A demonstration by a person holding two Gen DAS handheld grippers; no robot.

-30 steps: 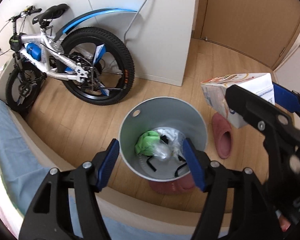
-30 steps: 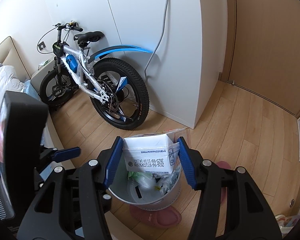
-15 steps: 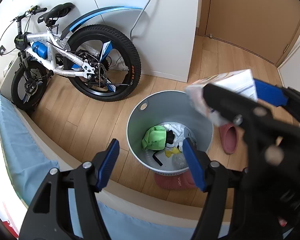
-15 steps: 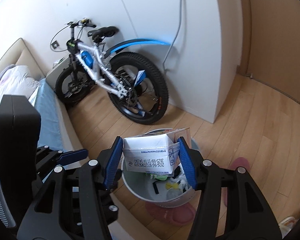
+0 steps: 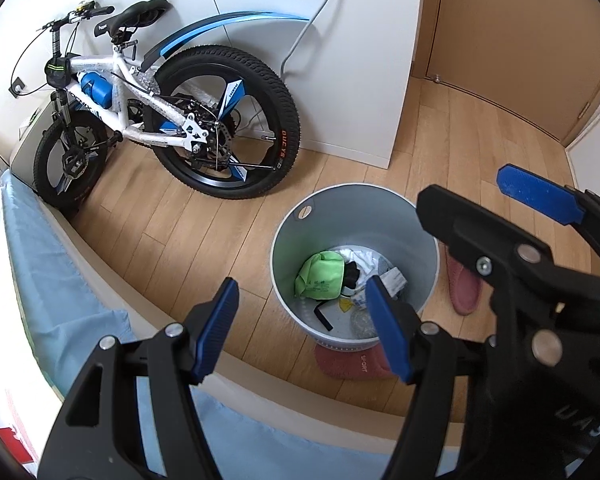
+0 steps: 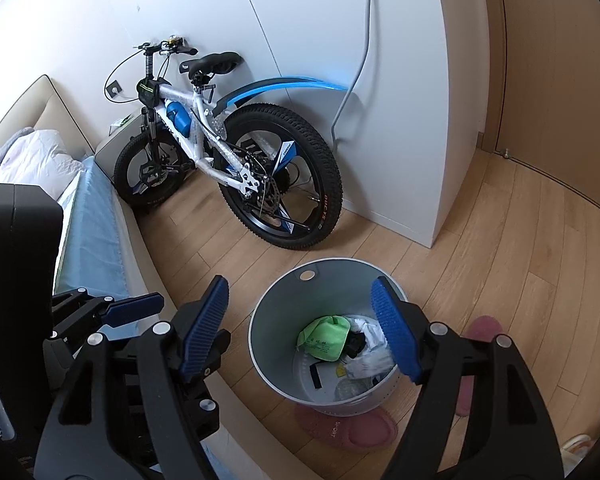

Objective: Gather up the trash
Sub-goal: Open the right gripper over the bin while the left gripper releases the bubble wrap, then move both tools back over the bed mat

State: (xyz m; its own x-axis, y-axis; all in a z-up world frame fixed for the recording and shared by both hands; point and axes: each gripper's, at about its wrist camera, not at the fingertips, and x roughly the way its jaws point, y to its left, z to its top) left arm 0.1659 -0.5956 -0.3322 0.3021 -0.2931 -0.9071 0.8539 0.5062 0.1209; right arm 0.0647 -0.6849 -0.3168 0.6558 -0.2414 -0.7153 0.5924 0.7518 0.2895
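- Bed edge [image 5: 52,264], blue sheet: lying at 8 o'clock of the left wrist view, the person evidently working from beside it.
- Left gripper [image 5: 304,320]: hovering at 6 o'clock of its view above the floor near the bin; jaws standing apart with nothing between them, seemingly waiting in reserve.
- Bicycle [image 5: 168,120]: leaning against the white wall at 10 o'clock, parked clear of the work.
- Trash bin [image 6: 328,280], grey and round: standing on the wood floor at 5 o'clock of the right wrist view, mouth upward to receive litter.
- Collected trash, including a green wrapper [image 6: 326,336]: lying at the bin's bottom beside white crumpled packaging.
- Right gripper [image 6: 300,328]: pointing down over the bin mouth; jaws opening, nothing between them, as suits a release over the bin.
- Pink slipper [image 6: 348,432]: lying against the bin's near side, another at 4 o'clock.
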